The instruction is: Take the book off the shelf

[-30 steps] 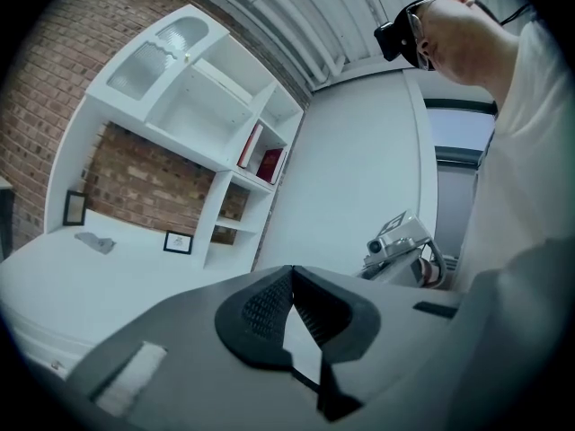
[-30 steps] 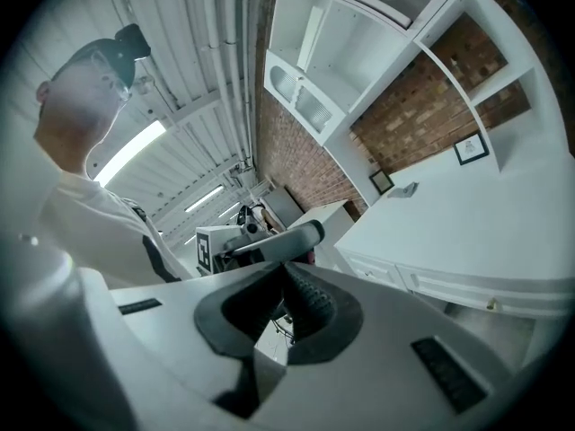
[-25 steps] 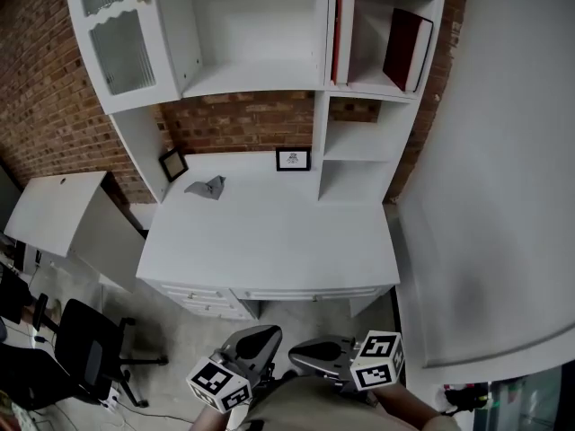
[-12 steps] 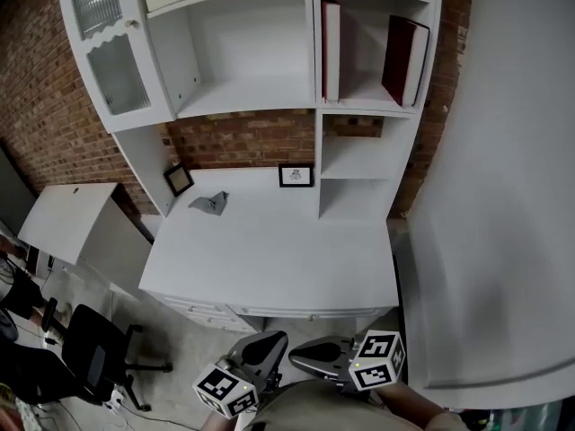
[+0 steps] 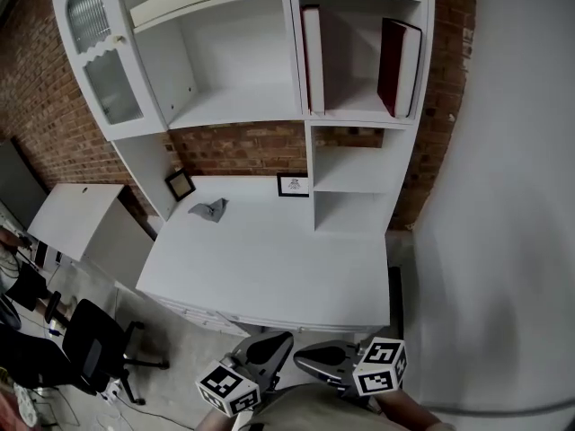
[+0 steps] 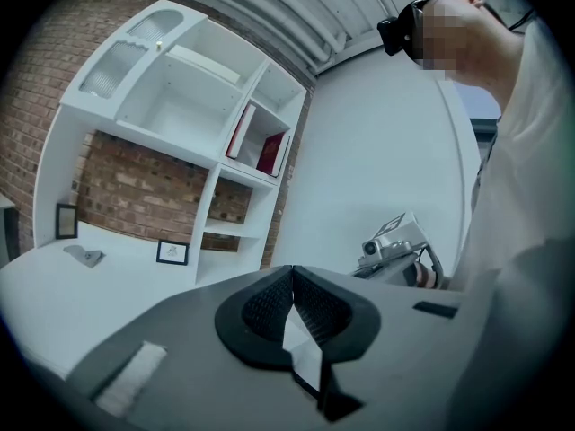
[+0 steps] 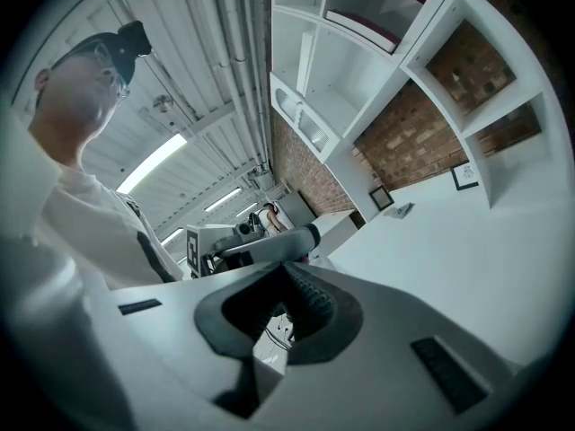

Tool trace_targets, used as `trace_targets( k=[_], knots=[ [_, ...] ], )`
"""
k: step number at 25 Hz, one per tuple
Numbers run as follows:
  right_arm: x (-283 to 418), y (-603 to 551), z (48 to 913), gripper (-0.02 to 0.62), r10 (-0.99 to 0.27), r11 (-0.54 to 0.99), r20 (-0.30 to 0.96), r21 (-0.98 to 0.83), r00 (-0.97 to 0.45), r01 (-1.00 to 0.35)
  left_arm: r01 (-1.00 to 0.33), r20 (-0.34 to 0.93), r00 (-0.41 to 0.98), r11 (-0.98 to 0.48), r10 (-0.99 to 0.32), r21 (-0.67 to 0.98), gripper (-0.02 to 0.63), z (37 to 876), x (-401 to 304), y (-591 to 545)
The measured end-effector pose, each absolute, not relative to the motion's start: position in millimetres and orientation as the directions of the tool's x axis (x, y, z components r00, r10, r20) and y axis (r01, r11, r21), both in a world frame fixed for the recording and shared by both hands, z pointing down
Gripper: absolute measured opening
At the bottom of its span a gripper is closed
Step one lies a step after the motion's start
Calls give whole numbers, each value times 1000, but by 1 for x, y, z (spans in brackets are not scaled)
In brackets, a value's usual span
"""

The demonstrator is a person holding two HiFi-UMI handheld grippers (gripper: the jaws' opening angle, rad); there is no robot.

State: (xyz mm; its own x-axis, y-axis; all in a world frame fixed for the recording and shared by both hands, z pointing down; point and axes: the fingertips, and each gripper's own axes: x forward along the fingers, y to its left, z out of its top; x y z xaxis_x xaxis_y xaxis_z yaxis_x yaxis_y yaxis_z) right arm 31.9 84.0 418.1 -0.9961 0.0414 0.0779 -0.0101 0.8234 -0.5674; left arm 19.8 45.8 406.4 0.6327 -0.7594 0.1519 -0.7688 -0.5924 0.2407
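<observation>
Two dark red books stand on the top right shelf (image 5: 359, 115) above the white table (image 5: 269, 259). The straight book (image 5: 312, 57) is at the left end of that shelf, flat against the side wall. The leaning book (image 5: 398, 54) is at the right end, and its top rests on the right wall. Both have their long side going up and down. I cannot tell which one is meant.

The left claw (image 5: 280, 339) and the right claw (image 5: 310, 357) are low down, just in front of the table's front edge and close to the person's body. Both claws are closed. Their tips touch and nothing is between them.

The books are far from the claws. They are up high, past the table's back edge and a little to the right. The right claw is on the same side as the books, so I think it has the shorter way to go. It would need to go up and over the table, open, and close on the sides of a book that stands tall. The leaning book looks easier to grab, because there is empty room on its left side.
</observation>
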Motion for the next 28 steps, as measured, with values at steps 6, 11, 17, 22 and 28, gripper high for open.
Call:
trace_targets(
  k=[6, 11, 17, 22, 28],
  knots=[
    [71, 64, 424, 8, 34, 800, 66, -599, -997, -12, -775, 163, 624, -577, -765, 259, 5, 410, 56, 24],
    [83, 52, 431, 8, 59, 793, 68, -610, -996, 6, -795, 169, 595, -546, -786, 263, 5, 411, 68, 14],
    [85, 51, 436, 8, 134, 774, 79, -631, -988, 55, -831, 187, 539, -484, -821, 272, 5, 414, 65, 7],
    [71, 49, 444, 8, 148, 768, 109, -639, -983, 45, -835, 184, 529, -471, -828, 283, 5, 417, 46, 0],
    [47, 30, 447, 8, 62, 791, 164, -610, -985, -52, -811, 152, 559, -499, -815, 305, 5, 421, 11, -15]
  ],
)
